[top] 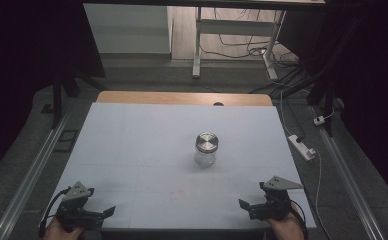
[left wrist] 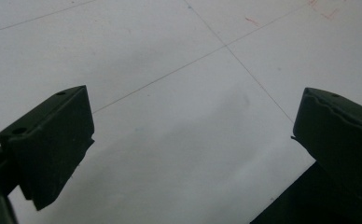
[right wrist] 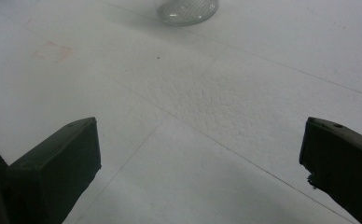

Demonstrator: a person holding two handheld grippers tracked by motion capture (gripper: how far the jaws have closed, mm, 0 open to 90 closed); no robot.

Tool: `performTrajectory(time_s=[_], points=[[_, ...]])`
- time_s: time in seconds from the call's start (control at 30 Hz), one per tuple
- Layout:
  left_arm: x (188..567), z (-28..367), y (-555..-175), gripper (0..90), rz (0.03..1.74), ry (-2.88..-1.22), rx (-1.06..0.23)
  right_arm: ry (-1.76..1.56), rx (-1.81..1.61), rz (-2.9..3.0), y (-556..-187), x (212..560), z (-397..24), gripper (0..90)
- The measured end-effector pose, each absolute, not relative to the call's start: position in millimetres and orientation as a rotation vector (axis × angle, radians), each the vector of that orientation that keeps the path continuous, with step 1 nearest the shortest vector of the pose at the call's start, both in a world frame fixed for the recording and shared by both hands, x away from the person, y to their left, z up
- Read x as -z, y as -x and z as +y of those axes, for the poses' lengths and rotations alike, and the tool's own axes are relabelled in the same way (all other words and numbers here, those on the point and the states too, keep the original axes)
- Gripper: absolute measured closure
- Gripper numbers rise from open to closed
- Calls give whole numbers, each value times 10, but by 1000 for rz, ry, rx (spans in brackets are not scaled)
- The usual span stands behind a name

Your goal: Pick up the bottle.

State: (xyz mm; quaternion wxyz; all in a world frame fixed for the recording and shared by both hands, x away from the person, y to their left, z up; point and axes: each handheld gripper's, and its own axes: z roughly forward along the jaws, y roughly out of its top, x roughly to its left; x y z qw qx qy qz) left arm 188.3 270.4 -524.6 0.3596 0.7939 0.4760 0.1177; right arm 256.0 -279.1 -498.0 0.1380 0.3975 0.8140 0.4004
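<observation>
The right hand-held gripper (right wrist: 200,170), jaws wide apart and empty like the left hand-held gripper (left wrist: 193,149), sees the jar's (right wrist: 188,10) base at its frame's top, while the high view shows its metal lid (top: 206,141) mid-worktop (top: 132,150).

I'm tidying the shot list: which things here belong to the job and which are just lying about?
In the job:
- clear glass jar with a round metal lid
- left gripper, jaws open
- right gripper, jaws open

Just about:
- white power strip on the floor
- white table legs behind

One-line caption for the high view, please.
Lidded glass jar upright mid-table; left gripper and right gripper open at near edge.
</observation>
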Motion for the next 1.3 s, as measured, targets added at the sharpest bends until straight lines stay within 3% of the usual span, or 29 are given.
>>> performTrajectory(time_s=[1.3], points=[[5255, 2690, -1903, 0, 1221, -2071, -280, -1074, -1196, 2342, -2631, 4895, -2665, 0]])
